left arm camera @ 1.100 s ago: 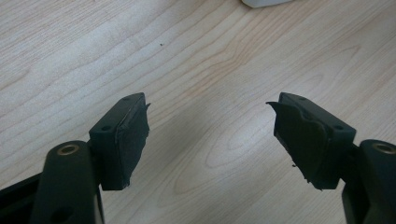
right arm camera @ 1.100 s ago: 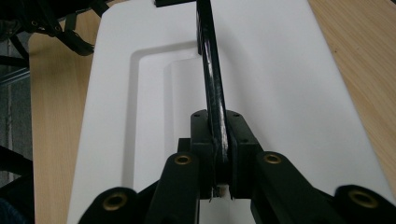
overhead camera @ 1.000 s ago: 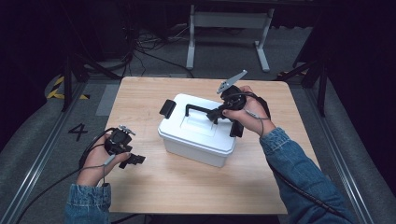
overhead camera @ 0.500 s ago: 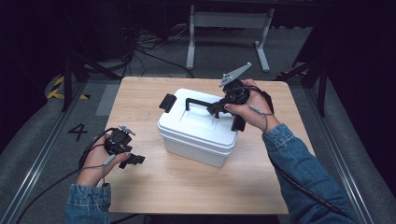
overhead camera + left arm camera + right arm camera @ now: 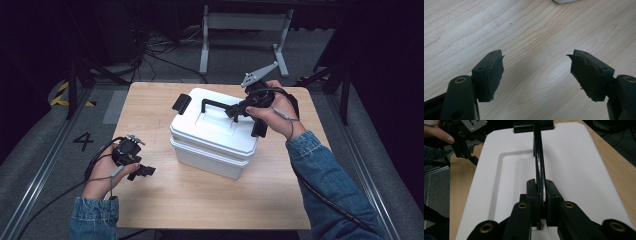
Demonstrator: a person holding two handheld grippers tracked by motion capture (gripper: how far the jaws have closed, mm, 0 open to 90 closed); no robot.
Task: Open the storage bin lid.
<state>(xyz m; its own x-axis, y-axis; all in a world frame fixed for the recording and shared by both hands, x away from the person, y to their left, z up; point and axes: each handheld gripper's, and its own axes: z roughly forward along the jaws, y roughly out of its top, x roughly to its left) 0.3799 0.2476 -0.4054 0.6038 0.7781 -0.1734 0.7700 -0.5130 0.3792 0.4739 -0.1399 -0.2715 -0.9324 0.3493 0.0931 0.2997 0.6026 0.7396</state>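
A white rectangular plastic storage box [image 5: 212, 137] with a fitted lid [image 5: 215, 122] sits near the middle of the pale wooden table [image 5: 200, 200], turned at an angle to the table's edges. A thin black carry handle [image 5: 218, 105] arches over the recessed centre of the lid, and black latches [image 5: 181, 103] sit at the two short ends.

The right gripper [image 5: 239, 110] reaches over the box from the far right side. In the right gripper view, its jaws are closed tight on the black handle [image 5: 539, 170], one pad on each side of the bar near the handle's closer end, with the white lid [image 5: 579, 170] spread out below.

The left gripper [image 5: 142, 171] rests low near the table's left front area, well apart from the box. In the left gripper view its jaws stand wide apart with nothing between them, just bare wood grain [image 5: 536, 62] beneath; a sliver of the white box [image 5: 565, 1] shows at the top edge.

Around the table lies grey floor [image 5: 45, 165] with metal rails, a painted number 4 [image 5: 83, 140], yellow-black hazard tape [image 5: 62, 95], loose cables [image 5: 155, 45] and a grey metal stand [image 5: 243, 22] in the dark background.
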